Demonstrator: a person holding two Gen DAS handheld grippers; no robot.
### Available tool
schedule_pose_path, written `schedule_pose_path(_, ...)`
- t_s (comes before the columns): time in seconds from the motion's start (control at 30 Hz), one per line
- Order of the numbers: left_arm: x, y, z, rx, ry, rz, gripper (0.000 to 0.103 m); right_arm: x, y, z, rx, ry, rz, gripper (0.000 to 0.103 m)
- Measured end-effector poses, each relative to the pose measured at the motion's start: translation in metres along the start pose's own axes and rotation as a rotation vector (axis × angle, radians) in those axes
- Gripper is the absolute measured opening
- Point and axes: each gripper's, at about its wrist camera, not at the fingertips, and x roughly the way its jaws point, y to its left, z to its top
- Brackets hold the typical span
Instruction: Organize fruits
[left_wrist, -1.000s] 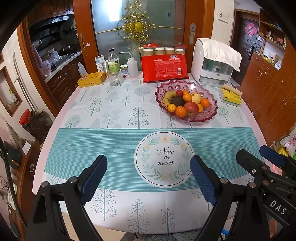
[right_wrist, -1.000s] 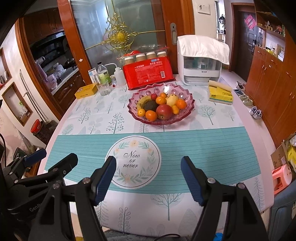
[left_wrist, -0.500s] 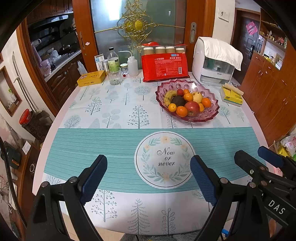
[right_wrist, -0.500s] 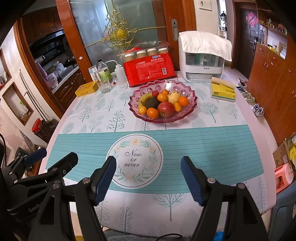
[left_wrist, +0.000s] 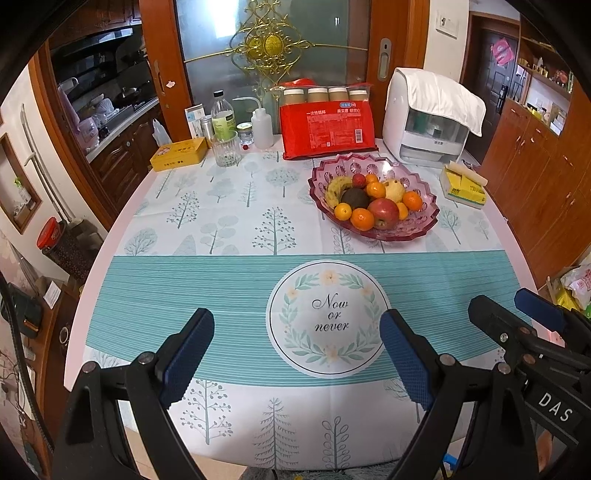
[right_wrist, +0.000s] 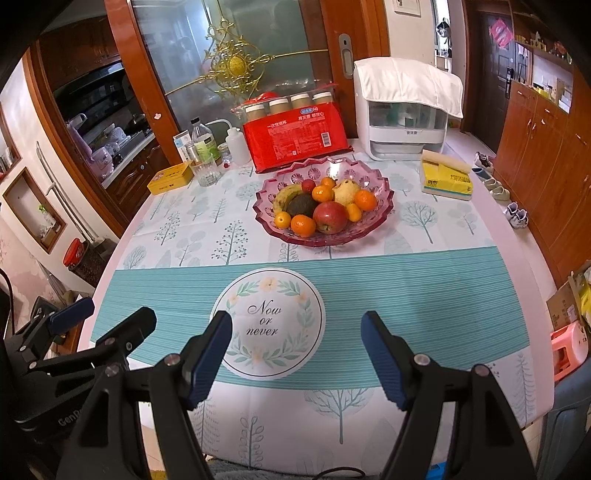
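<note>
A pink glass fruit bowl (left_wrist: 424, 225) (right_wrist: 380, 218) stands on the far right half of the table. It holds a red apple (left_wrist: 384, 213) (right_wrist: 330, 217), several oranges (left_wrist: 362, 218) (right_wrist: 303, 226), a banana (left_wrist: 334, 190) (right_wrist: 284, 195), a dark avocado (left_wrist: 354, 198) (right_wrist: 301, 204) and a yellow pear (left_wrist: 394, 189) (right_wrist: 346, 192). My left gripper (left_wrist: 297, 354) hangs open over the near table edge, nothing between its fingers. Beside it, my right gripper (right_wrist: 295, 354) (left_wrist: 517, 314) is open too and empty. Both are well short of the bowl.
Along the table's back edge stand a red packet of jars (left_wrist: 328, 127), a white appliance under a cloth (left_wrist: 428, 118), bottles and a glass (left_wrist: 226, 147), and a yellow tin (left_wrist: 179, 153). A yellow tissue pack (left_wrist: 463, 184) lies right of the bowl. Wooden cabinets (left_wrist: 546, 177) line the right side.
The right wrist view has crept slightly toward the table, so the bowl sits a little larger and lower in it. Both grippers stay open and empty.
</note>
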Motion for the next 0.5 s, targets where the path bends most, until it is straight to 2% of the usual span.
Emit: schedule_pose_path(0.5, 0.013, -0.004, 0.004, 0.014, 0.032, -0.005, 0.09, 0.011, -0.007, 0.003, 0.023, 0.018, 0.002, 0.073)
